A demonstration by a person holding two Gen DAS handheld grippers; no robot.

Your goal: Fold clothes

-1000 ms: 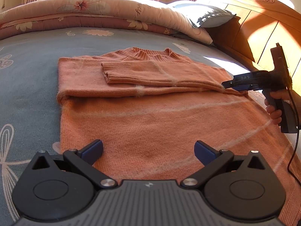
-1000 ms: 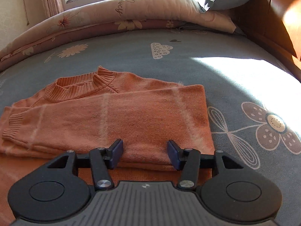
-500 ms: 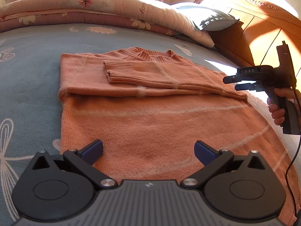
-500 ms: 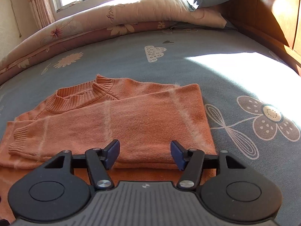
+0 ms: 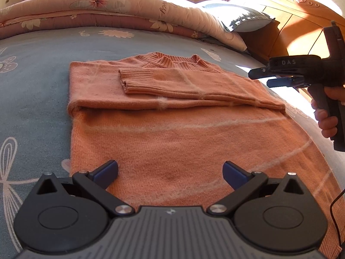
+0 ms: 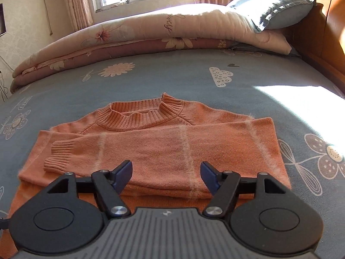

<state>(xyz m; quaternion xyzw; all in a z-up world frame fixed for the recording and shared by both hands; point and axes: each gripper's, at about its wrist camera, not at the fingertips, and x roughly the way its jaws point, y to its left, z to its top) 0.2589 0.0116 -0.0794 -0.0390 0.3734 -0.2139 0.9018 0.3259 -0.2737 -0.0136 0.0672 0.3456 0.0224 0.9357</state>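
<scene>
An orange knit sweater (image 5: 172, 133) lies flat on the bed, its sleeves folded across the chest below the ribbed collar (image 5: 170, 61). My left gripper (image 5: 170, 170) hovers open above the sweater's lower body, nothing between its blue pads. In the left wrist view my right gripper (image 5: 262, 77) is held in a hand at the right, above the folded sleeve's right end, its fingers apart and empty. From the right wrist view, the right gripper (image 6: 166, 176) stands open over the folded sleeve (image 6: 172, 151), with the collar (image 6: 140, 114) beyond it.
The grey-blue flowered bedsheet (image 5: 38, 82) surrounds the sweater. A rolled floral quilt (image 6: 138, 34) and a grey pillow (image 6: 278, 10) lie along the far side. A wooden headboard (image 5: 301, 30) rises at the right. A black cable (image 5: 334, 207) hangs by the right hand.
The right gripper has lifted off the sleeve's right end and drawn back upward, still open. The left gripper has barely moved. The sweater lies as before.
</scene>
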